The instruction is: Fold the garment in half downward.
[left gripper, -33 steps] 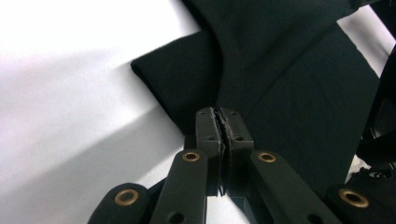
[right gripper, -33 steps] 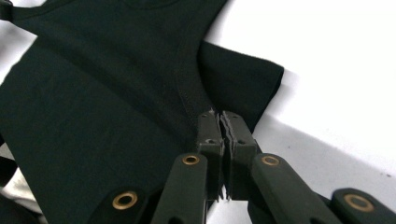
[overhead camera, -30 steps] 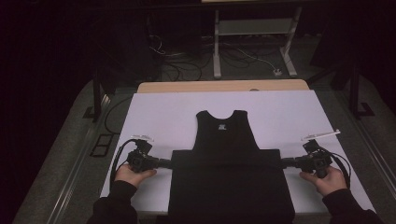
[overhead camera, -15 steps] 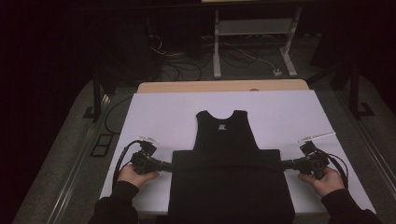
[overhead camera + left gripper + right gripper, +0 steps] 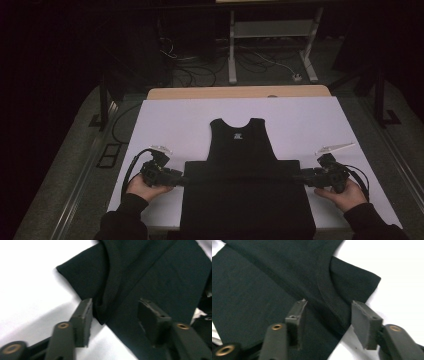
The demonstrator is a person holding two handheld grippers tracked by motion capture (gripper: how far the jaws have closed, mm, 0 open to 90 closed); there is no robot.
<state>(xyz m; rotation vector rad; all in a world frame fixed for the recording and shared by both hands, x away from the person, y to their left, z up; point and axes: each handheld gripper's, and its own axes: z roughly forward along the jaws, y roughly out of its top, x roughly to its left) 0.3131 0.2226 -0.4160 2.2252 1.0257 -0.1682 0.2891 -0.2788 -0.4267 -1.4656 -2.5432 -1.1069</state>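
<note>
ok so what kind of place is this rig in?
Probably a lab or workshop recording bay, not a home: a white-covered table with a black tank top laid out, loose cables on the floor, and a metal stand behind in a darkened room.

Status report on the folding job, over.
Left gripper and right gripper: fingers just opened, cloth between, unpinched. Black tank top bottom folded up. Nothing in the way.

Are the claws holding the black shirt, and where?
No. Both the left claw and right claw have just been opening; the shirt edge lies loose between their jaws.
</note>
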